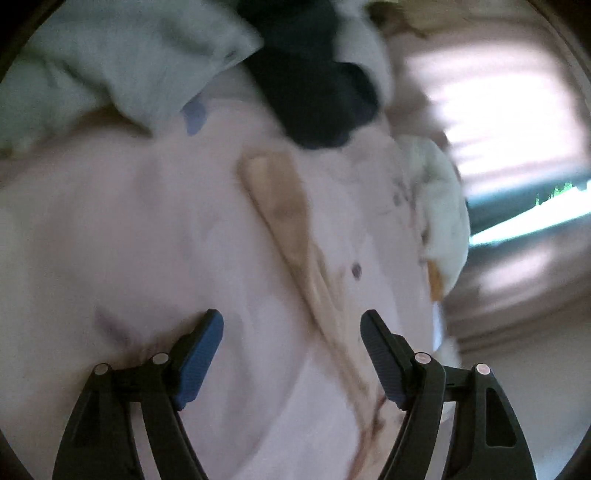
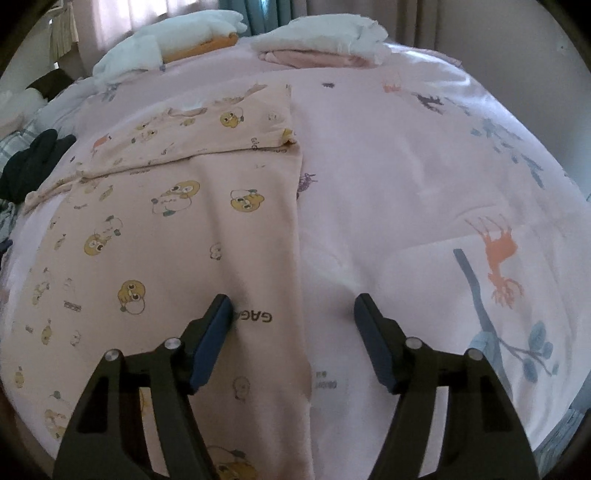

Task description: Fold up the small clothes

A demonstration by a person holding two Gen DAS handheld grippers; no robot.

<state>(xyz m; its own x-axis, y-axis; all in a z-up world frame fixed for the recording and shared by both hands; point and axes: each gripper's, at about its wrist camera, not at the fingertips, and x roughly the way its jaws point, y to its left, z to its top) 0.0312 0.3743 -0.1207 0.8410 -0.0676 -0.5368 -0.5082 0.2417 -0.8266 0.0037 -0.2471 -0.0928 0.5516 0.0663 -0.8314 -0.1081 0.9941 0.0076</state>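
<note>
a bed covered with a pale pink sheet (image 2: 388, 177) printed with small animals and branches fills the right wrist view, with curtains (image 2: 424, 18) and a bright window behind it. a peach cartoon-print garment (image 2: 192, 236) lies spread flat on the left half of the sheet, its upper part folded over so a straight edge runs across it, and its right edge runs down toward the camera. the right gripper (image 2: 291, 306) hangs low over that right edge, its fingers (image 2: 218, 325) wide apart and clamped on nothing; the left finger sits over the garment beside the printed letters, the right finger over bare sheet. at the far side of the bed lie a white and pink folded stack (image 2: 321, 44) and a white and orange stack (image 2: 173, 40); a dark garment (image 2: 33, 166) lies at the left edge. the left wrist view is heavily blurred. there the left gripper (image 1: 291, 332) points across the pink sheet, its fingers also wide apart and holding nothing, with a tan strip of cloth (image 1: 288, 221) running between them, a dark garment (image 1: 314, 92) and a pale grey-green garment (image 1: 122, 62) beyond, and a white folded piece (image 1: 443, 206) at the right.
</note>
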